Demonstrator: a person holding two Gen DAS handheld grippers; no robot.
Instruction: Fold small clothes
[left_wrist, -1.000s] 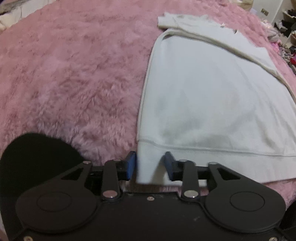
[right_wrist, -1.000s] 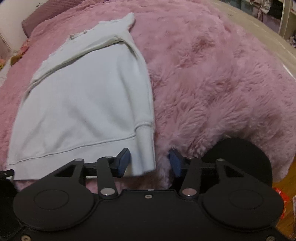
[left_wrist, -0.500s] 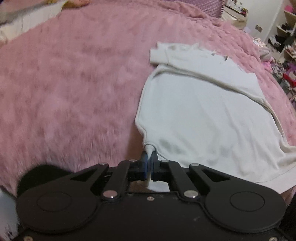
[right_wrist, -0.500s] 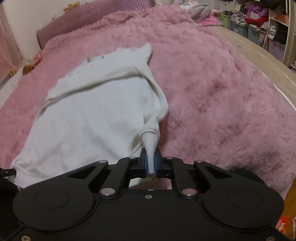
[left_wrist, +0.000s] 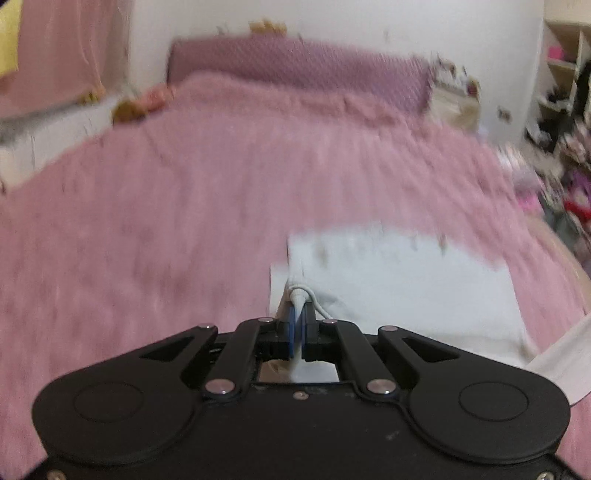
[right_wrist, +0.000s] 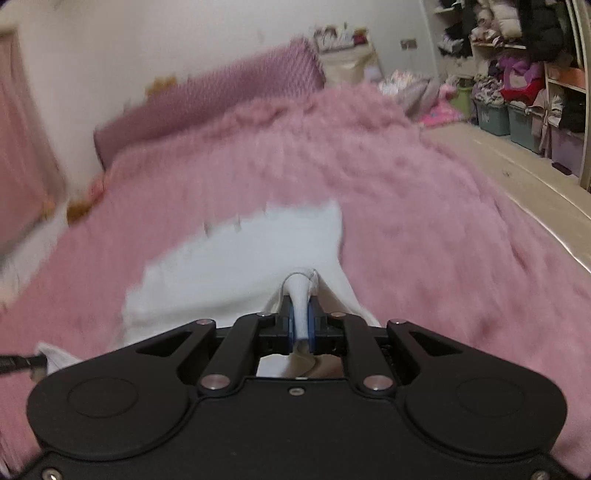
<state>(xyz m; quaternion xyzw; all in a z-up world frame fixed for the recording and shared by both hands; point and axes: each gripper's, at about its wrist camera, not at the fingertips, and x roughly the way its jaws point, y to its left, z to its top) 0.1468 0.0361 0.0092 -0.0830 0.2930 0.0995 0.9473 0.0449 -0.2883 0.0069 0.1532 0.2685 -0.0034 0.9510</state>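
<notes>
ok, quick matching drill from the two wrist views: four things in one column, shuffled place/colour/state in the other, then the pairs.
Things
1. left gripper
2. white top
3. fluffy blanket
4. storage bins

Descriptions
A. pink, covers the bed
B. on the floor by the shelves, far right in the right wrist view
C. shut on a pinch of white fabric
D. lies on the bed, pinched at two points

Pairs: 1-C, 2-D, 3-A, 4-B

A fluffy pink blanket (left_wrist: 184, 221) covers the bed, purple headboard (right_wrist: 207, 99) behind, storage bins (right_wrist: 506, 118) rightward.
</notes>
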